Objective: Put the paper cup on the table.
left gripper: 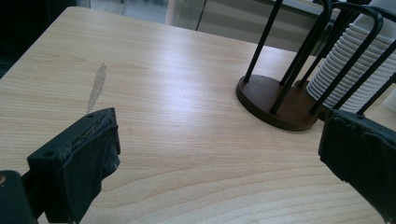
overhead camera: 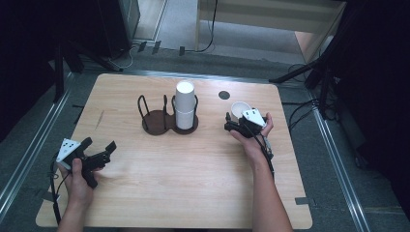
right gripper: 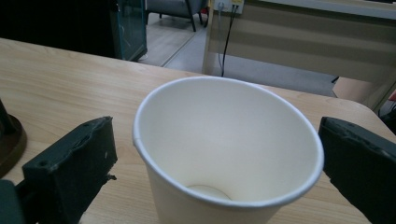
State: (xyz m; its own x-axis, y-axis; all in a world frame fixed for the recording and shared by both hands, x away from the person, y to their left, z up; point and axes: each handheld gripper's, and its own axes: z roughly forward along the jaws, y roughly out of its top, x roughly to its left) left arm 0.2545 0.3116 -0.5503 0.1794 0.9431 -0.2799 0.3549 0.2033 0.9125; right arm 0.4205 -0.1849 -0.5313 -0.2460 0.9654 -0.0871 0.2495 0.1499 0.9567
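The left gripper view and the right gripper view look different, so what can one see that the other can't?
Left gripper view: the stack of white cups inside the wire loops of the cup holder, and a pale streak on the wood. Right gripper view: one empty paper cup standing upright between the open right tongs, plus a cabinet behind the table. Both show the wooden table and black open tongs.

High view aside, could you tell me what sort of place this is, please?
Probably a lab or office set up for recording: a wooden table ringed by dark stands, cables on a carpeted floor, and a cup rack as a prop.
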